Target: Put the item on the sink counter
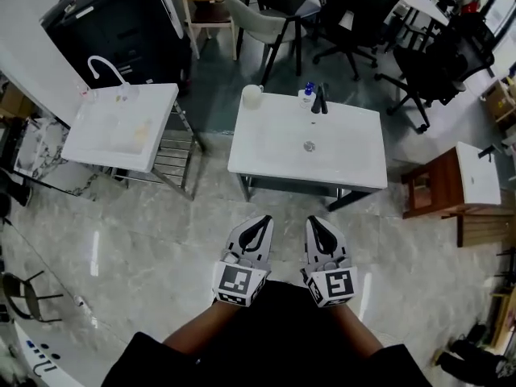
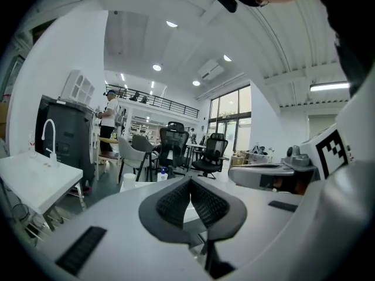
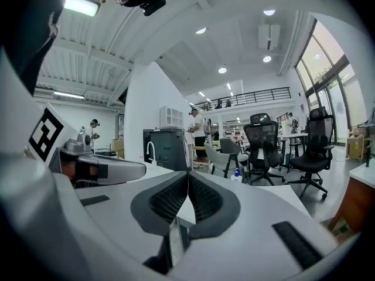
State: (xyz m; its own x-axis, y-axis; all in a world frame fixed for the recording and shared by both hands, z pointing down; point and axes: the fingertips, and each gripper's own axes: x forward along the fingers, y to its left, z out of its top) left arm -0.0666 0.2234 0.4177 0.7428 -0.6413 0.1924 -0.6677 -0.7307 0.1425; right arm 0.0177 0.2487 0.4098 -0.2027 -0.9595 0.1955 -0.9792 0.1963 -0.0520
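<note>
The left tool [image 1: 262, 222] and right tool [image 1: 315, 224] are sitting pressed together, empty. The glossy white rectangular sink surface [image 1: 266, 158] is bearing a round cup [image 1: 252, 95] and a blue-capped bottle [image 1: 306, 94].

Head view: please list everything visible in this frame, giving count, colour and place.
sink counter: one, white, centre, ahead of both grippers
tap: one, black, back edge of that counter
bottle: one, white with blue cap, just left of the tap
cup: one, white, counter's back left corner
second sink: one, white with a white tap, left
cabinet: one, black, behind the second sink
chair: one, grey, top centre
office chairs: at least two, black, top right
side table: one, brown wood with white top, right
left gripper: one, white and black, bottom centre, jaws shut, empty
right gripper: one, white and black, beside it, jaws shut, empty
</note>
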